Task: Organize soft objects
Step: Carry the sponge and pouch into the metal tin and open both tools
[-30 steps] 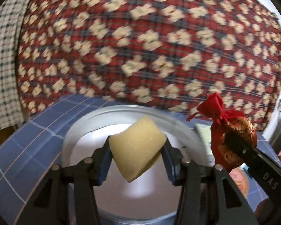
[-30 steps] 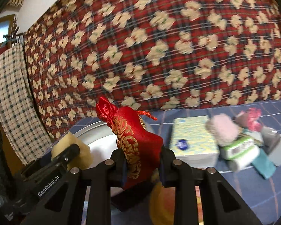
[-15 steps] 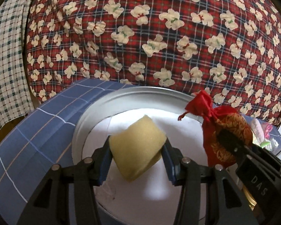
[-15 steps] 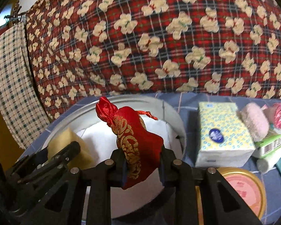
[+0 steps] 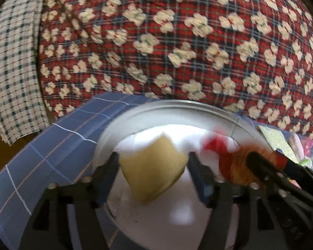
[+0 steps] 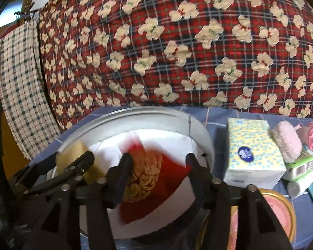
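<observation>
With jaws spread apart, the left gripper [image 5: 153,174] is bracketing a yellow sponge [image 5: 154,170] at lower centre over the round tin [image 5: 177,109], while the widely parted right gripper [image 6: 156,174] is flanking a red drawstring pouch [image 6: 154,179].

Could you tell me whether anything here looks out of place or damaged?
Nothing looks spilled or damaged. The one oddity is the red pouch, smeared by motion blur and lying askew between the spread jaws of the right gripper, over the round tin. Beside the tissue pack, small items sit in a jumbled heap.
</observation>
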Tool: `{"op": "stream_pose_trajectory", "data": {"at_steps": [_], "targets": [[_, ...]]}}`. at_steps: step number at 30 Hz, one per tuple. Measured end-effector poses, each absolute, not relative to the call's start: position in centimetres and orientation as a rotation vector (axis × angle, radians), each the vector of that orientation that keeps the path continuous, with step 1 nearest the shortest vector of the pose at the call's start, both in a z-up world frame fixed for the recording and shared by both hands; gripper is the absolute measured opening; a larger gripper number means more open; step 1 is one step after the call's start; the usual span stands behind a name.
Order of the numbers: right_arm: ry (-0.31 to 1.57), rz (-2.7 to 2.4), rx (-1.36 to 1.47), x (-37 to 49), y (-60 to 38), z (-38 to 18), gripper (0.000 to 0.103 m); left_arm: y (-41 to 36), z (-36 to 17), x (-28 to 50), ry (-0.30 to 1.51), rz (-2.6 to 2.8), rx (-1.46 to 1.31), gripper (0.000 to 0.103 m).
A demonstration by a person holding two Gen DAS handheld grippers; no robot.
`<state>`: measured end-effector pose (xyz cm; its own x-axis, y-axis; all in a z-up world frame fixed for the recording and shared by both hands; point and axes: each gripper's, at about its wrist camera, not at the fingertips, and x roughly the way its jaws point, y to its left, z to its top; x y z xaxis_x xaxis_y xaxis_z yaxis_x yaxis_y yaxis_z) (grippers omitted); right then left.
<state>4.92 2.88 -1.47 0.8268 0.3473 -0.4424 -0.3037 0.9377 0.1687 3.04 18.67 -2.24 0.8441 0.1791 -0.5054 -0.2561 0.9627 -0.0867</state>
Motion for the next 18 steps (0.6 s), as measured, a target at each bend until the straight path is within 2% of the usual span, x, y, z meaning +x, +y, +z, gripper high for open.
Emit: {"op": "stream_pose_trajectory", "data": {"at_steps": [3, 4, 8, 18], "targets": [[0.436, 0.353, 0.150, 4.3, 1.7, -0.8, 0.078, 19.1, -2.0, 2.6, 0.483, 0.253, -0.174, 0.094], [0.401, 0.343, 0.171, 3.8, 1.1, -0.5, 0.078, 19.0, -1.9, 2.5, 0.474, 0.255, -0.172, 0.098], [0.334, 0.290, 0.166, 2.8, 0.4, 0.2, 0.078, 18.2, -1.4, 1.9, 0.419, 0.255, -0.137, 0.102], [0.323, 0.234, 0.189, 2.3, -1.1, 0.2, 0.078, 17.1, -0.8, 1.1, 0.349, 0.267, -0.094, 0.103]]}}
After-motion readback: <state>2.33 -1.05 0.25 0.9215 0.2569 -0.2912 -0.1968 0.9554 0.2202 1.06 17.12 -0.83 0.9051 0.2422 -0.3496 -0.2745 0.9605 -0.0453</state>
